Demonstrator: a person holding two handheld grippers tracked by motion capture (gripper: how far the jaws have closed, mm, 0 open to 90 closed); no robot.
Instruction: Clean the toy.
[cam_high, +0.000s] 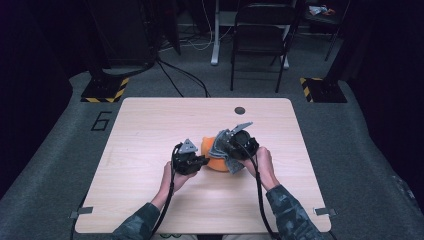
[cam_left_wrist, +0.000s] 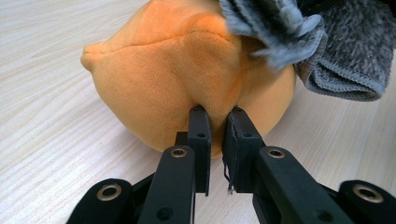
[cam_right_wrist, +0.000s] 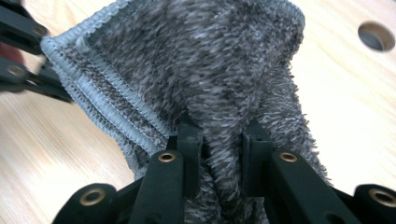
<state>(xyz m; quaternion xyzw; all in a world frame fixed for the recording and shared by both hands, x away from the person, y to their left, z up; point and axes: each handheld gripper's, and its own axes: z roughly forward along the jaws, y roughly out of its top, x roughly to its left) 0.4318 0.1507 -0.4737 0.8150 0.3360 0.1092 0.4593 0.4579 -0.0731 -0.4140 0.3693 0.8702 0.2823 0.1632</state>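
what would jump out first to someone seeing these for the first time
The bright orange plush toy near the middle of the pale wooden table draws the eye first. The left claw is pinched shut on a fold of its fabric. Next is the fluffy grey cloth, bunched between the jaws of the right claw and hanging against the top of the toy.

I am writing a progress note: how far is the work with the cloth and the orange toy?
Done: the left gripper pinches the orange toy, and the right gripper grips the grey cloth. In hand: the cloth rests against the toy's top. Left: probably wiping or covering the rest; most orange is bare.
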